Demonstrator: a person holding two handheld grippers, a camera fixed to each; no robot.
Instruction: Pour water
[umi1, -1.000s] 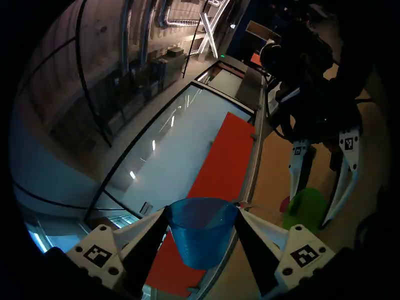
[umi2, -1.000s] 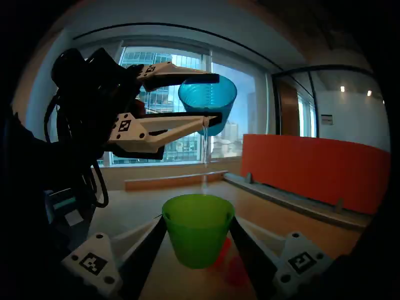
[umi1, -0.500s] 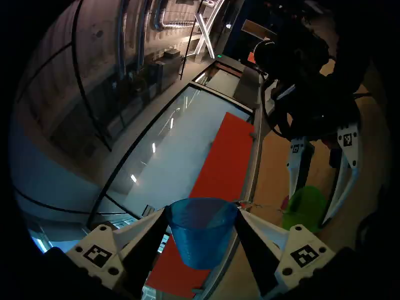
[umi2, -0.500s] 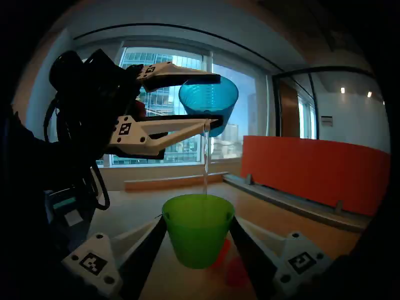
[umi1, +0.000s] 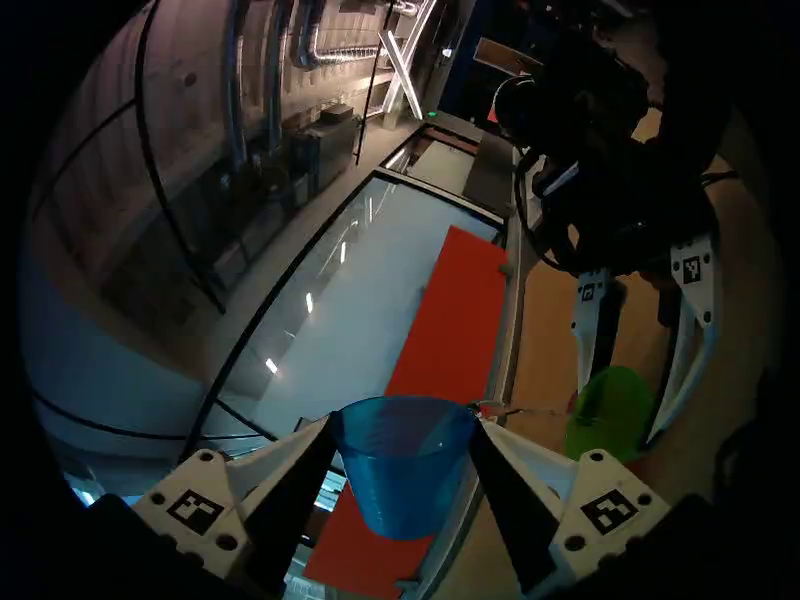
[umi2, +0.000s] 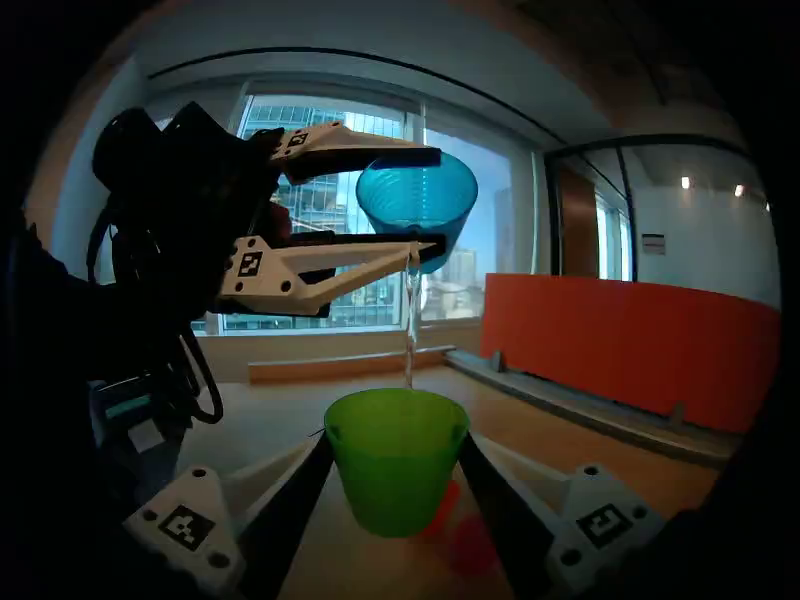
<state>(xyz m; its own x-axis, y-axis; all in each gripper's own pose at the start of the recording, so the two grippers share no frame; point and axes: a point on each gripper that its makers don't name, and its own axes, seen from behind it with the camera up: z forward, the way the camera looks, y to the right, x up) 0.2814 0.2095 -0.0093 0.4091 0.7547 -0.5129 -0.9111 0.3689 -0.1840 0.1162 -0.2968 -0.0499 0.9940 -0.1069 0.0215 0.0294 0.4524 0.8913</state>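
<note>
Left gripper (umi1: 400, 422) grips the tilted blue cup (umi1: 405, 475), right gripper (umi2: 394, 442) the green cup (umi2: 396, 475), at a wooden table (umi2: 565, 440) beside windows (umi2: 495, 205).

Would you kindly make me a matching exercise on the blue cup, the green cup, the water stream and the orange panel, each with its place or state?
1 blue cup
2 green cup
3 water stream
4 orange panel

A upright in the right gripper
B falling between the cups
C tipped in the left gripper
D standing along the table edge

Pairs: 1-C, 2-A, 3-B, 4-D
</note>
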